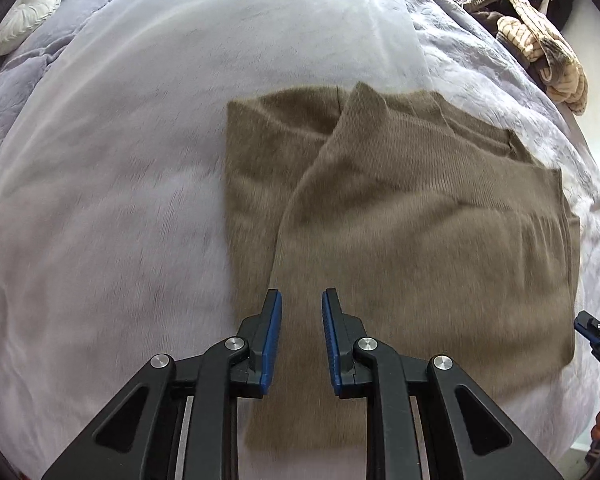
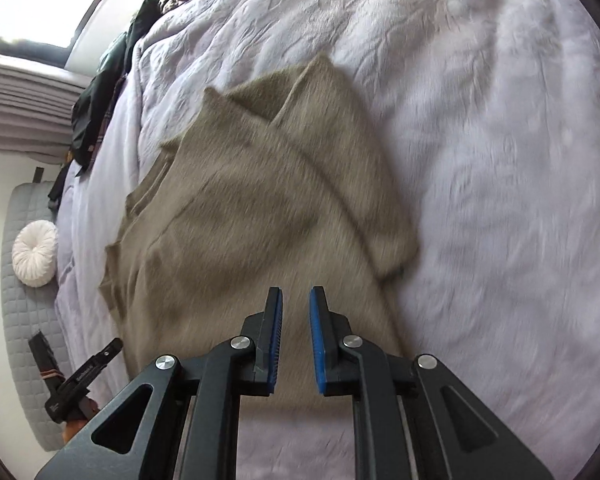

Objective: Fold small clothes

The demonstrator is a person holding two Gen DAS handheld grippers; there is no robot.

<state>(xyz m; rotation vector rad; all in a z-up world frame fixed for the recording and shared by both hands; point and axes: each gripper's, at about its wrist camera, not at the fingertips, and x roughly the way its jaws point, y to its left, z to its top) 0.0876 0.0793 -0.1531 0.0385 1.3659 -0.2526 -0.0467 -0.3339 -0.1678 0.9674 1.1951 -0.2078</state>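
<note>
An olive-brown knit garment (image 1: 412, 216) lies partly folded on the pale lilac bed cover, with one flap laid diagonally over the rest. It also shows in the right wrist view (image 2: 240, 224). My left gripper (image 1: 302, 300) is open and empty, hovering over the garment's near edge. My right gripper (image 2: 295, 298) is open and empty, also above the garment's near part. The tip of the right gripper shows at the right edge of the left wrist view (image 1: 596, 336). The left gripper shows at the lower left of the right wrist view (image 2: 84, 376).
The lilac bed cover (image 1: 120, 184) spreads wide to the left of the garment. A pile of striped and dark clothes (image 1: 536, 40) lies at the bed's far right. A round white cushion (image 1: 24, 16) sits at the far left corner. A grey quilted headboard (image 2: 24, 320) stands beside it.
</note>
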